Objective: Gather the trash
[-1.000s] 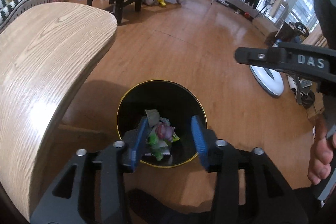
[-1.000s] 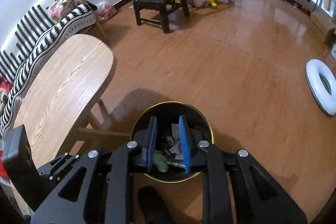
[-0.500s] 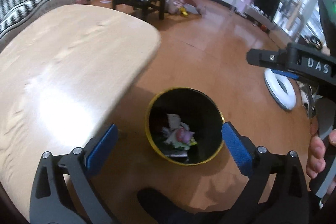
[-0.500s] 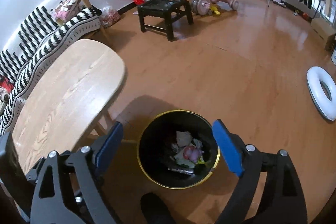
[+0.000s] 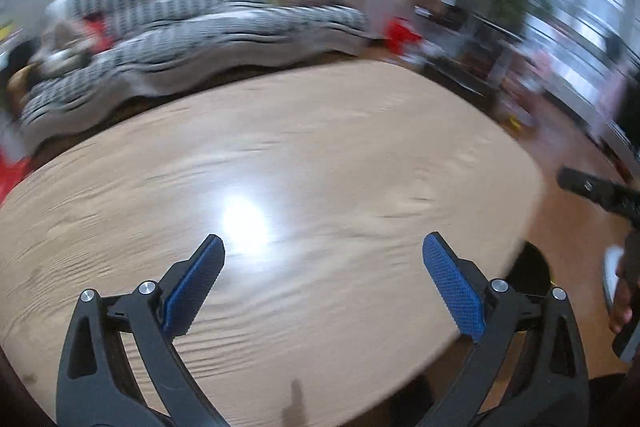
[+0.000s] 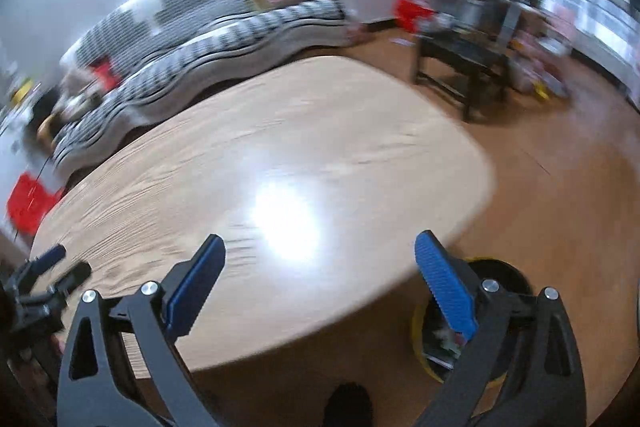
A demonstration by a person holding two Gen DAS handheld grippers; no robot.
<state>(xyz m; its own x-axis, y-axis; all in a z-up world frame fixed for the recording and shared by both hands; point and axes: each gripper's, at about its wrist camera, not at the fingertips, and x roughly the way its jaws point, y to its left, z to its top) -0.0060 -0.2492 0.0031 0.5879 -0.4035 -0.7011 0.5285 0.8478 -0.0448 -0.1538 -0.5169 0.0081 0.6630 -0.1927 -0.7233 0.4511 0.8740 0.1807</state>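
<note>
My left gripper (image 5: pixel 322 283) is open and empty above the light wooden table (image 5: pixel 280 163). My right gripper (image 6: pixel 318 281) is open and empty over the table's near right edge (image 6: pixel 360 291). The black trash bin with a yellow rim (image 6: pixel 440 339) stands on the floor beside the table, partly hidden behind my right finger, with trash inside. In the left wrist view only the bin's dark rim (image 5: pixel 534 269) shows past the table edge. The right gripper's body (image 5: pixel 600 193) shows at the right of the left wrist view, and the left gripper (image 6: pixel 44 279) at the left of the right wrist view.
A black-and-white striped sofa (image 6: pixel 200 27) runs behind the table. A black chair (image 6: pixel 468 55) and toys stand on the wooden floor (image 6: pixel 560 187) to the right. A red object (image 6: pixel 28 201) lies at the left. Both views are motion-blurred.
Both grippers opened over the bin, dropping the trash into it, then swung up and left from the bin to the tabletop.
</note>
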